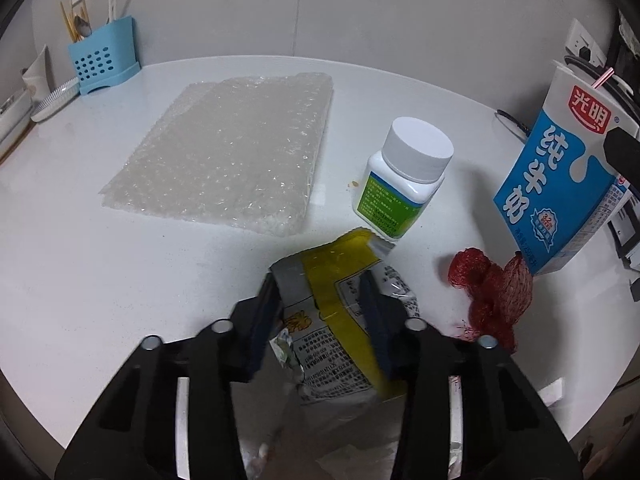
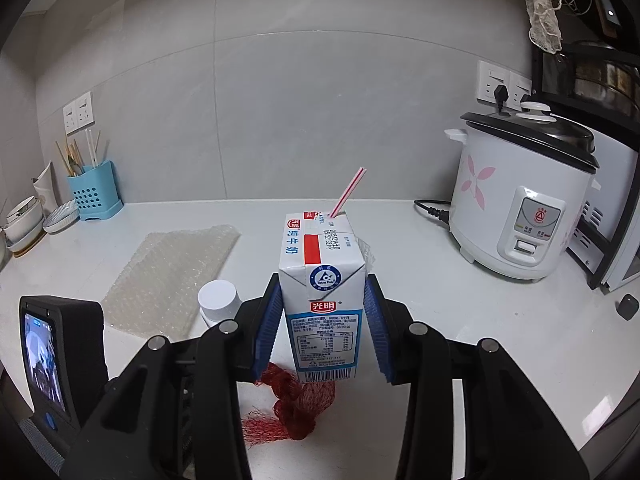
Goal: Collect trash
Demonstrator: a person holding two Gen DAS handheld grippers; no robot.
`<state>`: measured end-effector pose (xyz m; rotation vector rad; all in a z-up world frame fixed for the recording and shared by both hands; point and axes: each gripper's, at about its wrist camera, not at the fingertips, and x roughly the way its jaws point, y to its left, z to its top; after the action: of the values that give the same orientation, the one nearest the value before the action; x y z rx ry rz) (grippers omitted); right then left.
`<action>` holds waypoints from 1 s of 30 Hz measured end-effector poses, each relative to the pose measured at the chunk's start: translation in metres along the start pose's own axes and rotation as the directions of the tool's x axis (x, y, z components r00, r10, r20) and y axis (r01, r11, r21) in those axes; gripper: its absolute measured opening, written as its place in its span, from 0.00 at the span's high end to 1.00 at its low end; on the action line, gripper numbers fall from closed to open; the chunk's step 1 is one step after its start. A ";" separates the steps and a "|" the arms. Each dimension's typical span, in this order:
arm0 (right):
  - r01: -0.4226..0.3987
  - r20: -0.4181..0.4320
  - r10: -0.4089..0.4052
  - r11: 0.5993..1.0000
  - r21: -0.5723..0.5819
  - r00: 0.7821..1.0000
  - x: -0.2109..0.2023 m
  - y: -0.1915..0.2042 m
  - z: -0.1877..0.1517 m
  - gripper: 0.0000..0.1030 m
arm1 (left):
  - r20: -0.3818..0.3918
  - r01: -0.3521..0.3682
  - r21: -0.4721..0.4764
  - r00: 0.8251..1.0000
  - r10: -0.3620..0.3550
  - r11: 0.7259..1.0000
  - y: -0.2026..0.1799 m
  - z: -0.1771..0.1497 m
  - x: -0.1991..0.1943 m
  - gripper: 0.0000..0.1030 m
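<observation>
My left gripper (image 1: pixel 320 300) is shut on a crumpled yellow and silver snack wrapper (image 1: pixel 340 320), held above the white counter (image 1: pixel 120 280). My right gripper (image 2: pixel 322 304) is shut on a blue and white milk carton (image 2: pixel 322 292) with a striped straw (image 2: pixel 348 192); the carton also shows at the right of the left wrist view (image 1: pixel 560 184), lifted off the counter. A red mesh net (image 2: pixel 296 404) lies on the counter below the carton, also in the left wrist view (image 1: pixel 492 292). A white-capped pill bottle (image 1: pixel 404 176) stands beside the wrapper. A sheet of bubble wrap (image 1: pixel 228 152) lies flat at the middle.
A blue utensil holder (image 1: pixel 100 60) and stacked dishes (image 2: pixel 28 224) stand at the back left. A white rice cooker (image 2: pixel 524 200) with its cord (image 2: pixel 432 208) stands at the right, with a dark rack (image 2: pixel 600 160) behind it. The left gripper's body with its screen (image 2: pixel 44 344) is at the lower left.
</observation>
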<state>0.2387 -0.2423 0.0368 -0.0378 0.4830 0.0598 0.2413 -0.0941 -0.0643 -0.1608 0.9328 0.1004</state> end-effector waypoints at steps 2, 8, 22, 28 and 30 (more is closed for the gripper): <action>-0.002 -0.001 0.002 1.000 0.002 1.000 0.000 -0.001 -0.001 0.62 | -0.005 -0.012 -0.007 1.000 0.012 1.000 0.002 0.000 0.002 0.93; -0.002 0.000 0.002 1.000 -0.001 1.000 -0.001 -0.001 -0.003 0.62 | -0.016 0.018 -0.021 1.000 -0.019 1.000 0.010 0.001 0.001 1.00; 0.012 0.049 -0.012 1.000 0.011 0.999 -0.036 0.002 0.004 0.62 | 0.095 0.050 -0.004 0.994 -0.050 0.999 0.035 0.004 -0.051 1.00; 0.009 0.068 -0.009 1.000 0.001 0.998 -0.061 0.008 0.004 0.62 | 0.129 0.061 -0.006 0.990 -0.060 0.998 0.046 0.002 -0.079 1.00; 0.009 0.072 -0.009 1.000 0.003 0.997 -0.068 0.009 0.002 0.62 | 0.141 0.065 -0.007 0.988 -0.063 0.998 0.050 0.000 -0.090 1.00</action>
<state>0.1786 -0.2367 0.0703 -0.0354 0.4111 0.0515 0.1799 -0.0461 0.0031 -0.1917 0.7861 0.0565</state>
